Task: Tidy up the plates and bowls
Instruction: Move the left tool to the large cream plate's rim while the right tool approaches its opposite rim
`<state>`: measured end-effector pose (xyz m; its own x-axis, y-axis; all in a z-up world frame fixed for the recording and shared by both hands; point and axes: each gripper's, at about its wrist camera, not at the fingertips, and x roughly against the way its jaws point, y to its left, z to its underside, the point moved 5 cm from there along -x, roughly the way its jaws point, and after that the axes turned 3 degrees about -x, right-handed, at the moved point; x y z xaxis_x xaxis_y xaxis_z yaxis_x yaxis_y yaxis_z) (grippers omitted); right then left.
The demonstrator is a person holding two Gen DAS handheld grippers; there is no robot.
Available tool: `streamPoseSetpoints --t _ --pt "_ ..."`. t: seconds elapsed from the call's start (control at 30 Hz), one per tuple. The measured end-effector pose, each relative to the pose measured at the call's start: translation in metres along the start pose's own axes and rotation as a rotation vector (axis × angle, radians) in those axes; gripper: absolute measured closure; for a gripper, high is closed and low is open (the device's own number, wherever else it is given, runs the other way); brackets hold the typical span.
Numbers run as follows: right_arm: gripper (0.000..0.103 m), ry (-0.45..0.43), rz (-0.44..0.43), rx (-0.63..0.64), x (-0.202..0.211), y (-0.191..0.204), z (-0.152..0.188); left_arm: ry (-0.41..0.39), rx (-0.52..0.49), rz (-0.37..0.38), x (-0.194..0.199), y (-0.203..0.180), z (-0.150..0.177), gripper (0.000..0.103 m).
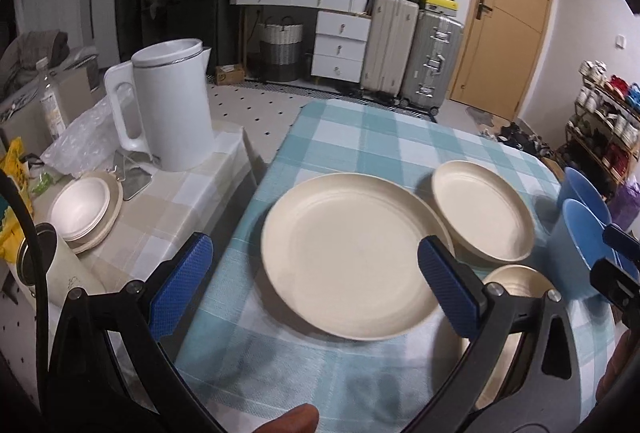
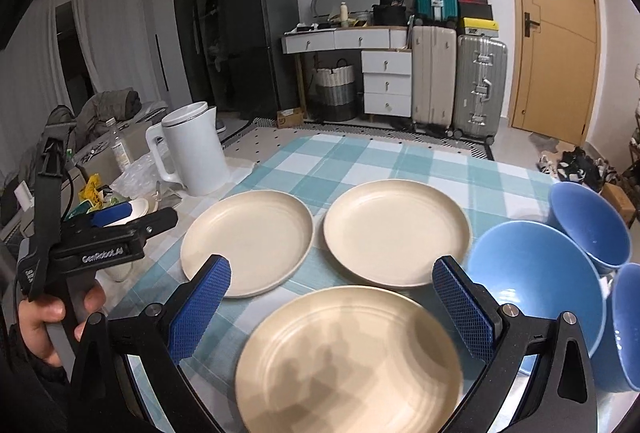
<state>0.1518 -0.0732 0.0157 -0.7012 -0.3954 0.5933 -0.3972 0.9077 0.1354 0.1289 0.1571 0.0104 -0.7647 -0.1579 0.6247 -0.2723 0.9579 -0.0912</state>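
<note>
Three cream plates lie on the teal checked tablecloth [image 2: 360, 161]: a left one [image 2: 246, 237], a far one [image 2: 396, 231] and a near one [image 2: 348, 361]. Three blue bowls stand at the right: a big one [image 2: 532, 285], a far one [image 2: 588, 225] and one at the edge [image 2: 624, 329]. My right gripper [image 2: 330, 313] is open and empty above the near plate. My left gripper [image 1: 316, 285] is open and empty above the left plate [image 1: 352, 257]; it also shows in the right wrist view [image 2: 120, 217]. The far plate [image 1: 482, 209] and a blue bowl [image 1: 580, 241] show beside it.
A side table at the left holds a white kettle [image 1: 172, 105], stacked white bowls on a plate [image 1: 86, 209], a tumbler [image 1: 52, 265], a bottle and plastic wrap. Suitcases [image 1: 412, 53], drawers and a door stand behind. A shoe rack [image 1: 608, 129] is at the right.
</note>
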Motion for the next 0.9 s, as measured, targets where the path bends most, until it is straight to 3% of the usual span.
streamPoseSetpoints --t 0.27,0.63,0.73,0.9 --pt "0.000 0.057 -0.006 0.015 -0.038 0.014 -0.005 0.070 0.030 -0.048 -0.039 0.031 0.013 0.000" --pt "0.001 0.154 -0.049 0.014 -0.096 0.035 0.002 0.170 0.065 -0.041 -0.082 0.047 0.038 0.001" --pt "0.014 0.185 -0.057 0.014 -0.112 0.037 0.006 0.190 0.076 -0.035 -0.091 0.048 0.043 0.005" --pt "0.021 0.238 -0.065 -0.005 -0.133 0.034 0.014 0.230 0.087 -0.024 -0.102 0.047 0.051 0.022"
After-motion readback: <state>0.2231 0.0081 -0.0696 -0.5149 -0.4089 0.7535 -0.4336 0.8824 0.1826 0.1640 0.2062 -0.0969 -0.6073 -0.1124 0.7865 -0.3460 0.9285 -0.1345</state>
